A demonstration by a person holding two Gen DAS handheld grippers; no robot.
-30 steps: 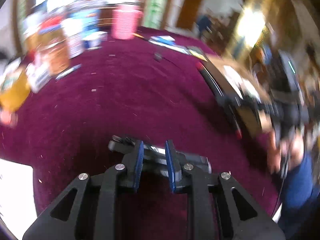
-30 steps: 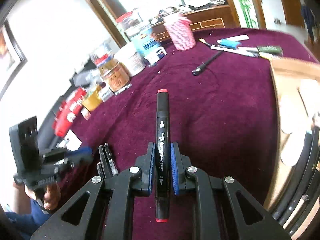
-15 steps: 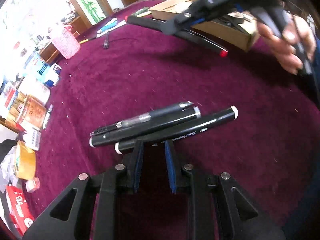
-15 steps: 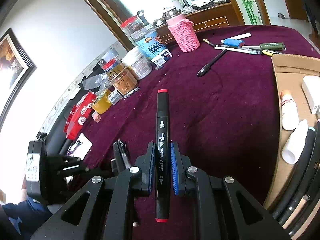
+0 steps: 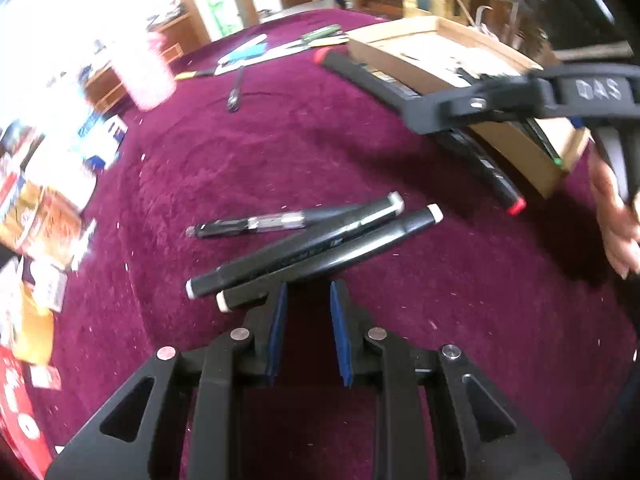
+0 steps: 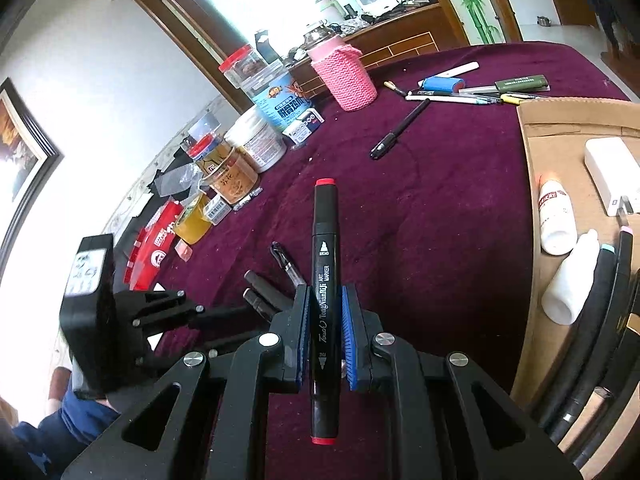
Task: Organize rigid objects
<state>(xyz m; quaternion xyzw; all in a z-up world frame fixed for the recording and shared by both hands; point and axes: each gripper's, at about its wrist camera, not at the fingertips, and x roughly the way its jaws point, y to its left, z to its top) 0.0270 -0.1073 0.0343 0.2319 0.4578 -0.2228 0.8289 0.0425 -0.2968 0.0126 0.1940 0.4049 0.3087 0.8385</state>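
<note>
The right gripper [image 6: 324, 338] pinches a black marker with red end caps [image 6: 325, 280] between its blue pads, the marker lined up along the fingers and held above the maroon-covered table [image 6: 440, 208]. The left gripper [image 5: 306, 332] sits low over that cloth, fingers spread with nothing between them — just in front of them lie two black markers with white caps [image 5: 320, 248], side by side and touching, and a clear-barrelled pen [image 5: 260, 225] beside those. At the right a cardboard box [image 6: 560, 160] holds white bottles [image 6: 556, 216] and more markers.
</note>
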